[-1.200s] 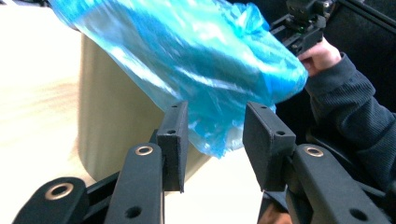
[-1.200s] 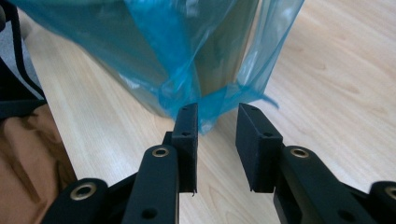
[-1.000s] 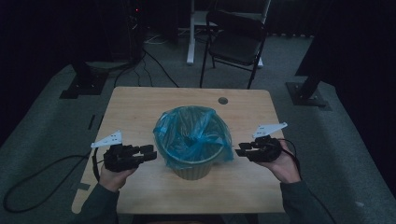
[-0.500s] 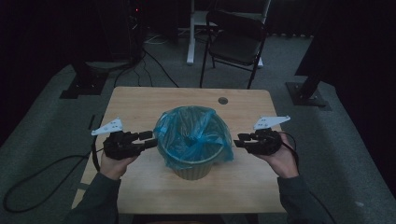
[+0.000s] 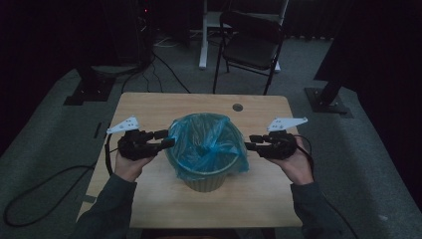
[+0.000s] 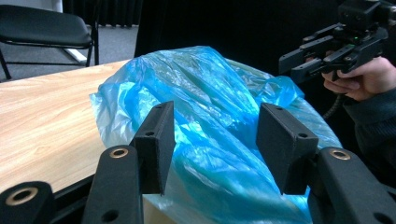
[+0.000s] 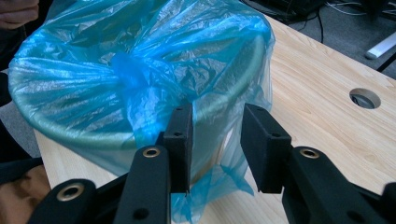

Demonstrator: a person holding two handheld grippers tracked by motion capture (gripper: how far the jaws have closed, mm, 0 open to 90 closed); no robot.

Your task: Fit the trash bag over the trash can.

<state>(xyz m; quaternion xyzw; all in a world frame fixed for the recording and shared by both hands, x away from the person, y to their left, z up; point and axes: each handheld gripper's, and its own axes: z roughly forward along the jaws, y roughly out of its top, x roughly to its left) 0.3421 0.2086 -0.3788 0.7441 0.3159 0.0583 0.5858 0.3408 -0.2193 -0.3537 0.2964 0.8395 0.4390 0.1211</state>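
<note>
A round bin (image 5: 204,180) stands mid-table, lined with a blue plastic bag (image 5: 205,144) draped over its rim and knotted in the middle (image 7: 122,65). My left gripper (image 5: 165,139) is at the bin's left side, open, its jaws pointing at the bag (image 6: 210,121) with nothing held. On the bin's right my right gripper (image 5: 253,142) is open too, jaws level with the rim (image 7: 224,100), the bag's skirt hanging just beyond them. Across the bag, the left gripper view shows the right gripper (image 6: 299,63) in a hand.
The wooden table (image 5: 149,107) has a cable hole (image 5: 237,107) at the back. A black folding chair (image 5: 251,47) stands behind the table. Cables run over the grey floor at left (image 5: 45,184). The table front holds free room.
Both grippers have moved forward along the bin's sides and closer to the bag. The bin has not moved.
</note>
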